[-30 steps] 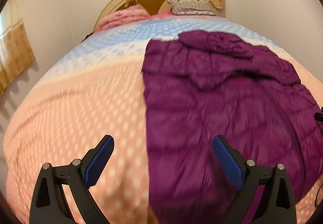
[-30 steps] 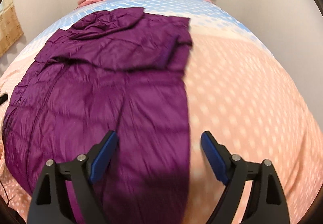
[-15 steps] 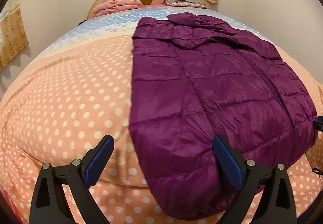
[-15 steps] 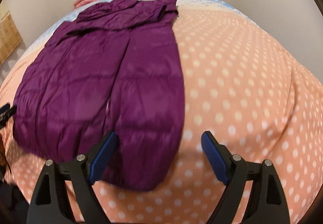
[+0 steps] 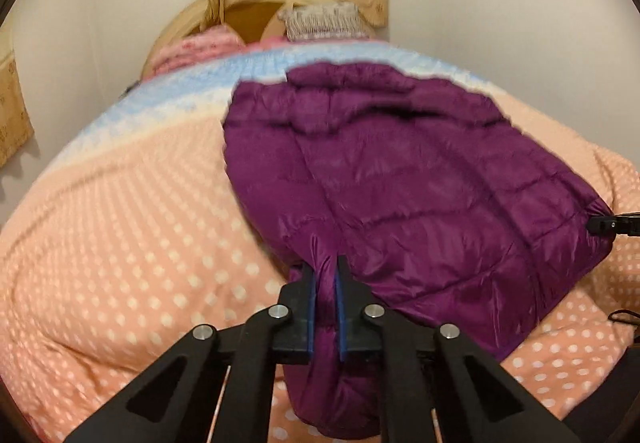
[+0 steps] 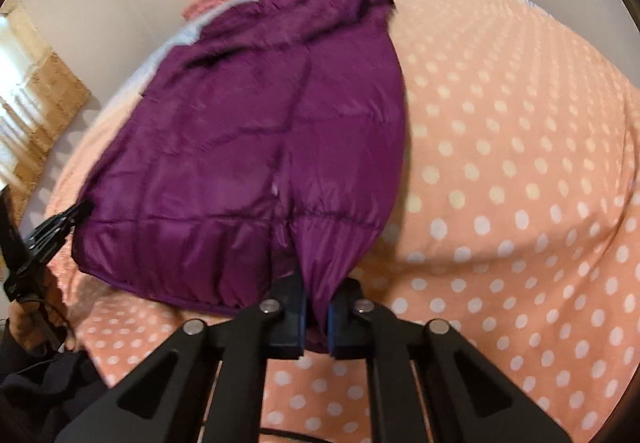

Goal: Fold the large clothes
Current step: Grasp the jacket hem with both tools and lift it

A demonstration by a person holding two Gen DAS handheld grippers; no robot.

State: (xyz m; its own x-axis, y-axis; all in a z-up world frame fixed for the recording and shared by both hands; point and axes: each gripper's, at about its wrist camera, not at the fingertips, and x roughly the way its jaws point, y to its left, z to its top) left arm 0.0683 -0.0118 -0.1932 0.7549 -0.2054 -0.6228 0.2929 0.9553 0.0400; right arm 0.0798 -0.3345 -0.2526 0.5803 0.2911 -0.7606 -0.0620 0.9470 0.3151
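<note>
Both jaws, agape half a second ago, now pinch the jacket [image 5: 400,171] hem: left gripper [image 5: 325,283] and right gripper [image 6: 316,299] each clamp a near corner; the jacket lies ahead on the bed [image 5: 120,223], ready to fold.

blurred: we see headboard [image 5: 244,9], pillows [image 5: 324,21] smeared | hidden: jacket [image 5: 400,179] hem between left gripper [image 5: 325,283] pads, perhaps bunched

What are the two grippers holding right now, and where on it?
Both hold the purple jacket: the left gripper is shut on its near-left hem corner, the right gripper on its near-right hem corner.
</note>
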